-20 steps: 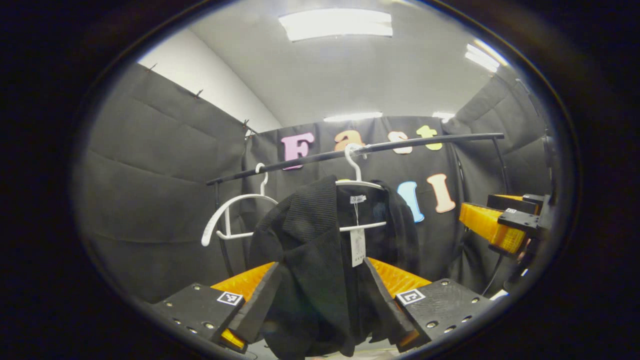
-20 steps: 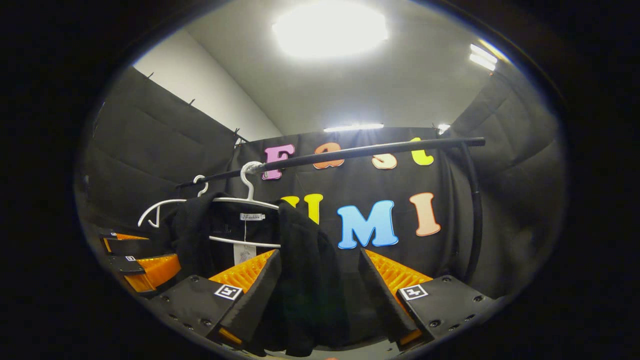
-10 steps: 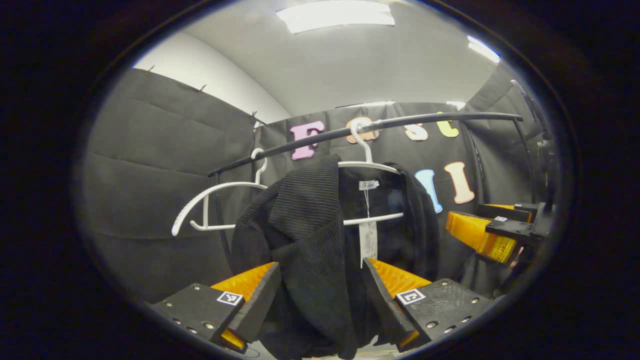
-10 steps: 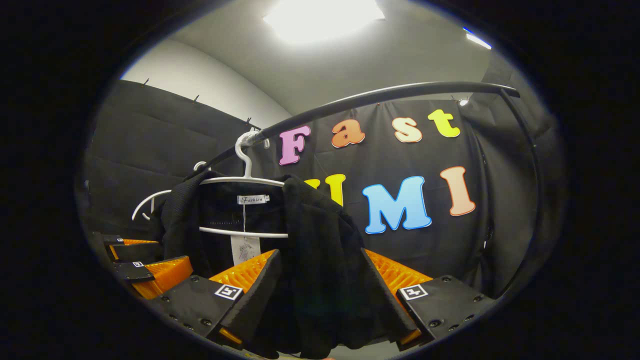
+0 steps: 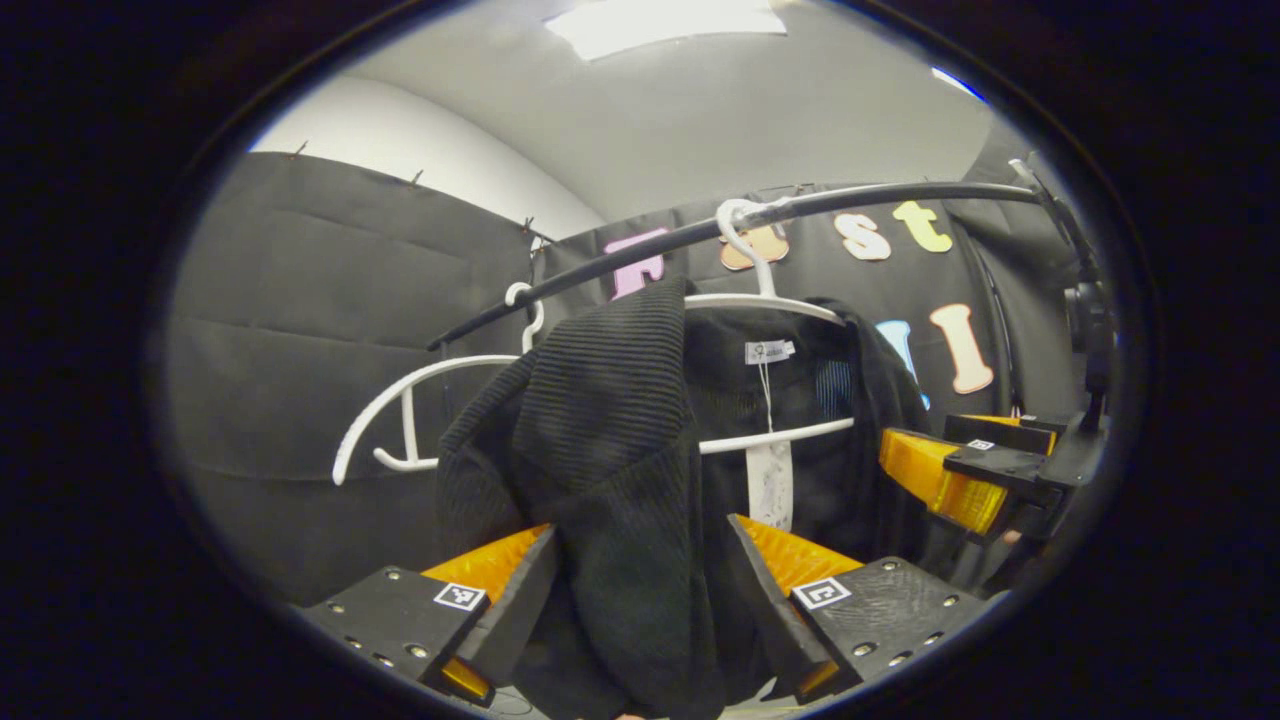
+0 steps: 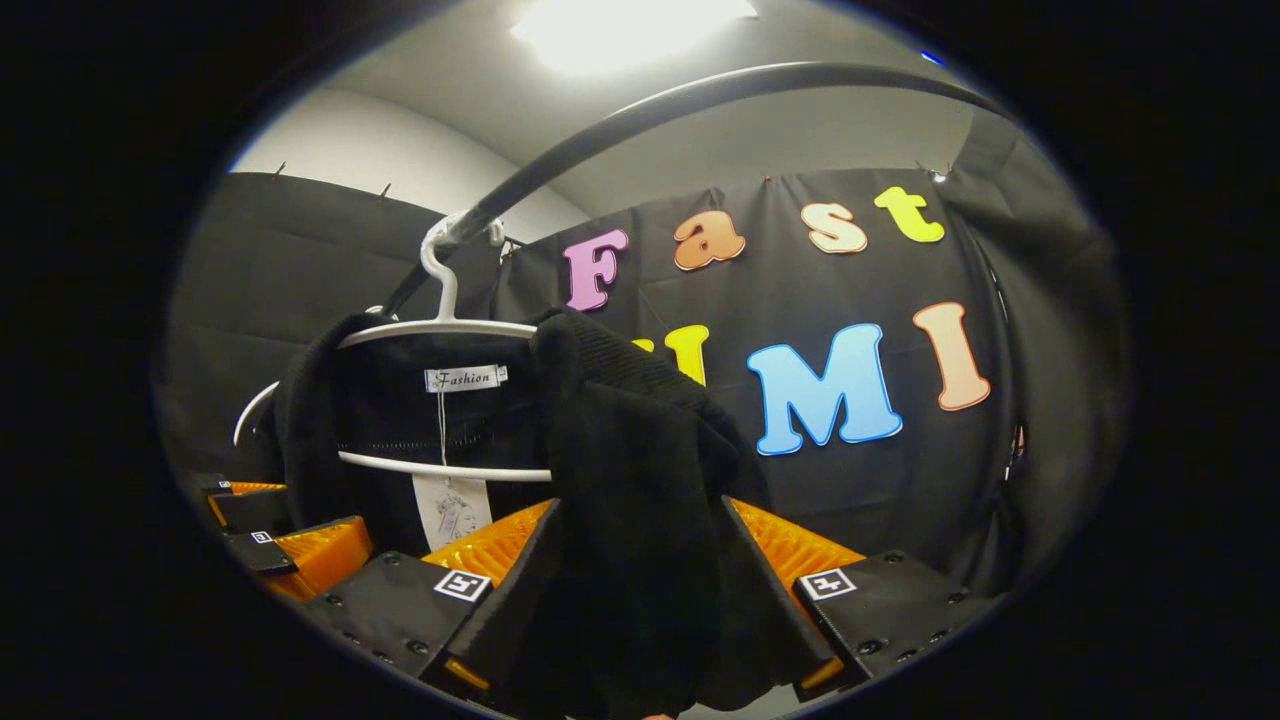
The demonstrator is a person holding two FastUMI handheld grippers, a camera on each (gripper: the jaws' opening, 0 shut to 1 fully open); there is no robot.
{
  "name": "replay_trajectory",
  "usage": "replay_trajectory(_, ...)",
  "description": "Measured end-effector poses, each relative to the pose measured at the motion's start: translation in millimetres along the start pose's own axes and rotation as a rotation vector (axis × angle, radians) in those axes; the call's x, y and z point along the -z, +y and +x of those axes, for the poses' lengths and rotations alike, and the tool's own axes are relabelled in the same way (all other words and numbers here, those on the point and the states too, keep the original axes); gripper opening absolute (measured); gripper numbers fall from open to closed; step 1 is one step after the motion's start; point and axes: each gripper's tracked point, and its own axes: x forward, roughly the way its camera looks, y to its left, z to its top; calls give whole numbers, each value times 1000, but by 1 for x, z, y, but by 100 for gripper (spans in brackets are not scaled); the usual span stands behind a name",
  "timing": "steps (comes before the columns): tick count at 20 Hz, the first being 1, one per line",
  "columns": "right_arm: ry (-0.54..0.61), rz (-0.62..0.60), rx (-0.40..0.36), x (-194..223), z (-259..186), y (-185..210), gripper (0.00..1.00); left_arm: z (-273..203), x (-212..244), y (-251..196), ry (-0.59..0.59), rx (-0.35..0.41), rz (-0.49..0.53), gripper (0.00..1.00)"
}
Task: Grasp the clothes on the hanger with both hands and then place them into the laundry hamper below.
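Observation:
A black knitted garment (image 5: 600,420) hangs on a white hanger (image 5: 760,300) hooked over a black rail (image 5: 880,192). In the left gripper view, my left gripper (image 5: 640,600) is open, and one shoulder and sleeve of the garment hang down between its fingers. In the right gripper view, my right gripper (image 6: 640,600) is also open, with the other shoulder of the garment (image 6: 620,450) filling the gap between its fingers. The hanger (image 6: 440,325) and the rail (image 6: 640,105) rise above it. A paper tag (image 5: 770,485) dangles from the collar. The hamper is out of sight.
An empty white hanger (image 5: 400,390) hangs on the rail just beyond the garment. The right gripper (image 5: 960,480) shows at the right of the left gripper view, the left gripper (image 6: 290,545) at the lower left of the right gripper view. Black cloth walls enclose the booth.
Both grippers have moved forward and upward toward the garment, which now looms larger and reaches deeper between the fingers. The jaws' opening looks unchanged.

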Motion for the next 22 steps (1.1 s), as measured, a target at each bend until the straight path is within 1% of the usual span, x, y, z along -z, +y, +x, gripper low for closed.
replay_trajectory(3, 9, 14, -23, 3, 10, 6, 96, 9, 3, -4, 2, -15, 8, 95)
replay_trajectory(4, 15, 17, -28, 5, 11, 9, 92, 10, 3, -5, 1, -19, 8, 95)
replay_trajectory(5, 16, 16, -38, 5, 12, 13, 98, 10, 3, -6, -2, -20, 7, 95)
replay_trajectory(6, 15, 6, -34, 6, 14, 13, 98, 12, 3, -6, -5, -26, 9, 95)
replay_trajectory(8, 18, -25, 20, 10, 17, 4, 97, 15, 5, -5, -5, -42, 17, 95)
replay_trajectory(11, 29, -22, 57, 14, 29, 3, 98, 18, 5, -3, -5, -57, 10, 95)
replay_trajectory(12, 36, -16, 56, 15, 30, 3, 97, 19, 3, -2, -6, -58, 11, 89)
replay_trajectory(13, 42, -14, 60, 15, 28, 2, 90, 19, 5, 1, -7, -67, 17, 82)
replay_trajectory(14, 42, -15, 70, 13, 27, -2, 62, 19, 4, 6, -11, -81, 24, 76)
replay_trajectory(16, 47, -18, 55, 12, 24, 1, 36, 19, 3, 8, -10, -85, 23, 63)
replay_trajectory(17, 50, -18, 52, 11, 22, 0, 27, 18, 2, 9, -7, -84, 23, 56)
replay_trajectory(18, 55, -15, 38, 11, 22, 0, 13, 16, 1, 9, -8, -79, 27, 49)
replay_trajectory(19, 62, -18, 24, 11, 23, 2, 13, 15, -2, 8, -13, -71, 34, 42)
replay_trajectory(20, 62, -27, 13, 9, 23, 0, 16, 13, -5, 13, -25, -93, 52, 35)
replay_trajectory(21, 61, -44, 8, 7, 23, -1, 16, 13, -9, 18, -35, -113, 60, 28)
replay_trajectory(22, 39, -67, 53, -3, 12, -11, 16, 14, -12, 16, -38, -98, 57, 21)
